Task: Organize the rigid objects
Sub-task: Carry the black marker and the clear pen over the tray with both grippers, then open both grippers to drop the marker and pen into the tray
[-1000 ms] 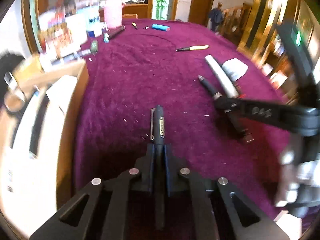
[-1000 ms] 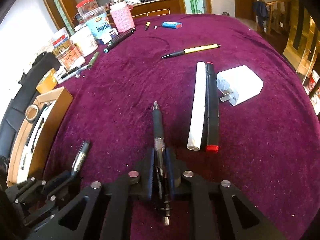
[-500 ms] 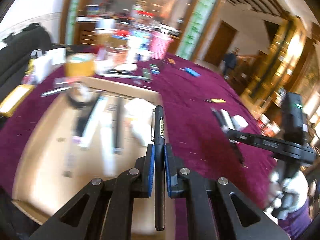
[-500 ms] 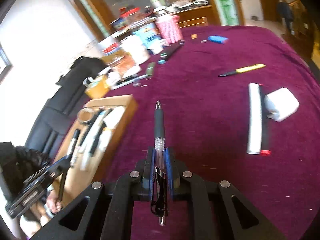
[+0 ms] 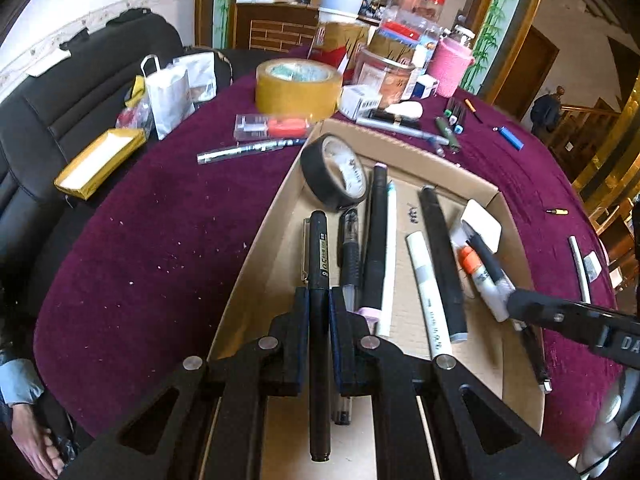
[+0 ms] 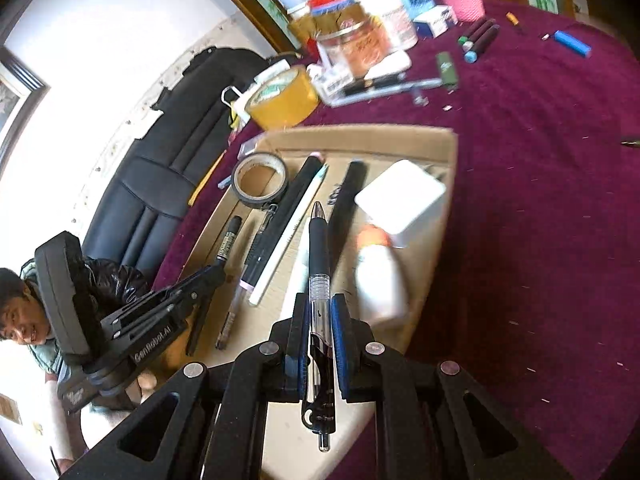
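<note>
My left gripper is shut on a black marker pen that points forward over the near left part of a shallow cardboard box. My right gripper is shut on a black retractable pen with a clear barrel, held above the same cardboard box. The box holds several pens and markers, a black tape roll and a white adapter. In the left wrist view the right gripper's finger reaches in from the right over the box. The left gripper shows at the left of the right wrist view.
A yellow tape roll, jars, small boxes and a pink cup crowd the far side of the purple tablecloth. Loose pens lie beyond the box. A black sofa stands left. A person sits at lower left.
Both grippers have swung left from the open purple cloth to above the cardboard box, each still holding its pen. The white tube and charger on the cloth have slid out to the right.
</note>
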The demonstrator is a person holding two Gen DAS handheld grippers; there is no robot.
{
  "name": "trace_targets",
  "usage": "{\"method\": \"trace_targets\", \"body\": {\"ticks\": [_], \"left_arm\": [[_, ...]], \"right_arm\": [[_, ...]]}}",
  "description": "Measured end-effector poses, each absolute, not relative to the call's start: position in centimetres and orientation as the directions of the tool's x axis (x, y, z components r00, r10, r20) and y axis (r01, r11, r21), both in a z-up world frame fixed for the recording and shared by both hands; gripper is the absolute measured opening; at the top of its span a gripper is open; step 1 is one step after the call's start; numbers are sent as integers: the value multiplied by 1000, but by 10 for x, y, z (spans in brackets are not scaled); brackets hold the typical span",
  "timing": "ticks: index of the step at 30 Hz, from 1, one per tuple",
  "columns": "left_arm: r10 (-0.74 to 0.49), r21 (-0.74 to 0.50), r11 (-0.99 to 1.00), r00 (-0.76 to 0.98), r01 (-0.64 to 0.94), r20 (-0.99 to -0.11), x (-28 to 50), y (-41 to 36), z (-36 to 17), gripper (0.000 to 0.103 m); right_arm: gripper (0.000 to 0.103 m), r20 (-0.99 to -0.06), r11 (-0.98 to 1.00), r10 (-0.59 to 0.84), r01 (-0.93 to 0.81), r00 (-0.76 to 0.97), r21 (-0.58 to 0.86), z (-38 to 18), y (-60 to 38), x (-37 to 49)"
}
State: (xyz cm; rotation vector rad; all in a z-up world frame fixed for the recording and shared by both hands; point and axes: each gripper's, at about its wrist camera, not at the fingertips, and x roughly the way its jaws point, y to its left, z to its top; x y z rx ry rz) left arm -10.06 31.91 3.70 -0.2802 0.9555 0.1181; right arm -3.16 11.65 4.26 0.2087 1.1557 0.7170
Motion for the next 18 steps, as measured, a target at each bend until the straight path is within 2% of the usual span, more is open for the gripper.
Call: {"method": "trace_targets", "body": {"ticks": [3,5,7,9,11,13,18], "left_arm": [[-42,-201,955,574,-218,-818,-102,320,37,9],[-37,-199,956,583,-217,-811,-103,319,39,15],[-27,-195,957,600,-216,-800,-107,317,43,37],[-12,-194,955,623,-224,-782,-113,316,48,48],[-8,-206,952,653,-227,-757,-122,314,56,53],[-3,-221,946,677,-236,-736,-129,313,63,65],[38,-217,941,715,-261,-699,-149,307,79,69]], "right_arm": [[13,-783,783,587,-391,206,484,34,132,-26],[14,-801,801,560,-387,211,458,30,137,-26],[14,-814,812,541,-383,213,440,27,141,-28],[15,-816,815,536,-383,216,434,26,142,-30],[15,-812,809,543,-394,216,436,27,144,-31],[15,-802,796,558,-414,215,443,30,145,-35],[16,-775,786,574,-443,264,431,40,137,-46]]}}
